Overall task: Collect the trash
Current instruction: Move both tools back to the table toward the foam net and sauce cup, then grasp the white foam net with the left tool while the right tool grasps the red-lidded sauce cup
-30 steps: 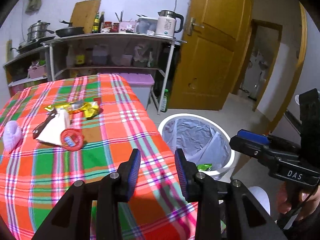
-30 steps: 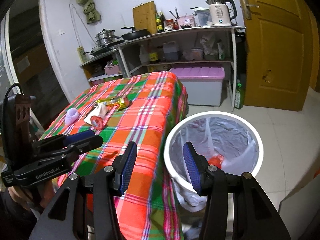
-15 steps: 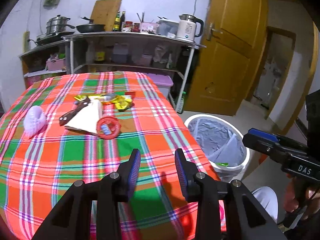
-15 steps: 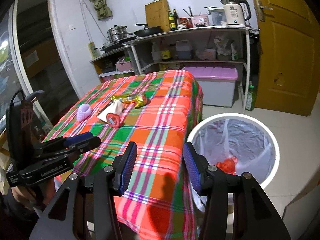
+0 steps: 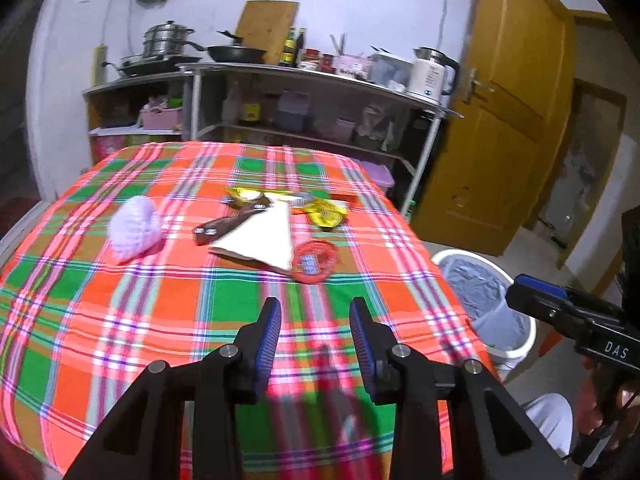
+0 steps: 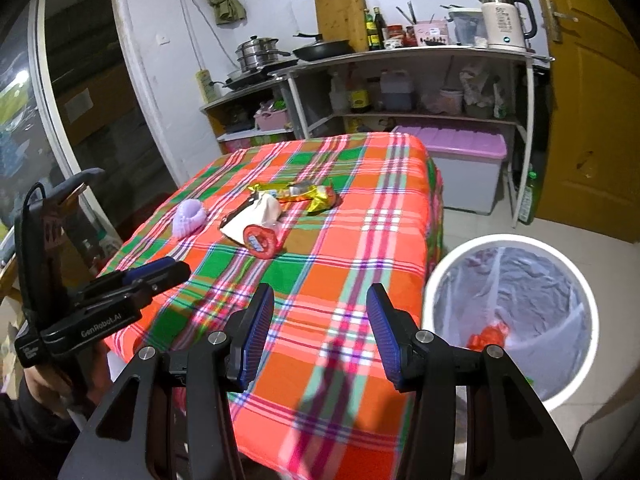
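Both the left gripper and right gripper hover open and empty over the checked tablecloth, the wrappers lying well ahead, the bin rightward.

A plaid-covered table bears a lilac knit piece, wrappers and a red ring.

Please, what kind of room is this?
Probably a small home kitchen with an eating table: a metal shelf rack carries a black frying pan and a white electric kettle, beside a table under a plaid orange-green cloth.
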Demonstrator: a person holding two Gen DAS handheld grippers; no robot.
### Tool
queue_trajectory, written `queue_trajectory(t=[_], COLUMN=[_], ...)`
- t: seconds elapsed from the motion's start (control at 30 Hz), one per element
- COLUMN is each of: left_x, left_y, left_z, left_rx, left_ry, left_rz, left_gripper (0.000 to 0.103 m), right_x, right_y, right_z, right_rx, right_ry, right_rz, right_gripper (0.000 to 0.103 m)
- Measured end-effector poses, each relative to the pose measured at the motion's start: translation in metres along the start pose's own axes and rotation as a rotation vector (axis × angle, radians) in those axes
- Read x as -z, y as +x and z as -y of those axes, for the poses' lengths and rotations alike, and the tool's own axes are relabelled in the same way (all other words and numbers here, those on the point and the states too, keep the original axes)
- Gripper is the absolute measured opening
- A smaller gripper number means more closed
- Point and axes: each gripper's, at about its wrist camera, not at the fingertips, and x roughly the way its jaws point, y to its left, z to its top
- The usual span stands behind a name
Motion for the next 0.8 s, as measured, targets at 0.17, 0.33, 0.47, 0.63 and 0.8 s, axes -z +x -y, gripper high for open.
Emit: queue_trajectory(t=[0.17,0.33,0.47,0.63,0.8], left_x=[-0.005,-0.015,-0.025,-0.038,-0.047], left_y=[-0.002,0.001,0.006,0.021,0.04], left_z=[-0.031,-0.064,-0.09,-0.119,-0.139], left_rx=[-0.046,-0.089,-0.121,-0.161,-0.189], left_ry=[-0.038,-0.082,-0.114,-0.133,-0.153], left_rz=[0.014,0.025,0.037,0.032,0.022], left_gripper=[0.035,0.039,0.045,0.048,0.054], right_x=[-0.009,-0.019,-0.027,-0.035,-0.039], right_y=[0.02,0.046,0.07,0.099,0.125], right_z=[-0.014,-0.03,-0.041,-0.054,-0.059], right_rx=[-0.028,-0.046,-0.058,-0.07,-0.065], right_ry=[-0.008,-0.033,-0.05,-0.071,-0.073], right_rz=[-0.013,-0.039,-0.061,-0.086,-0.112], right_gripper=[0.049,0.049,0.051,0.053,0.055])
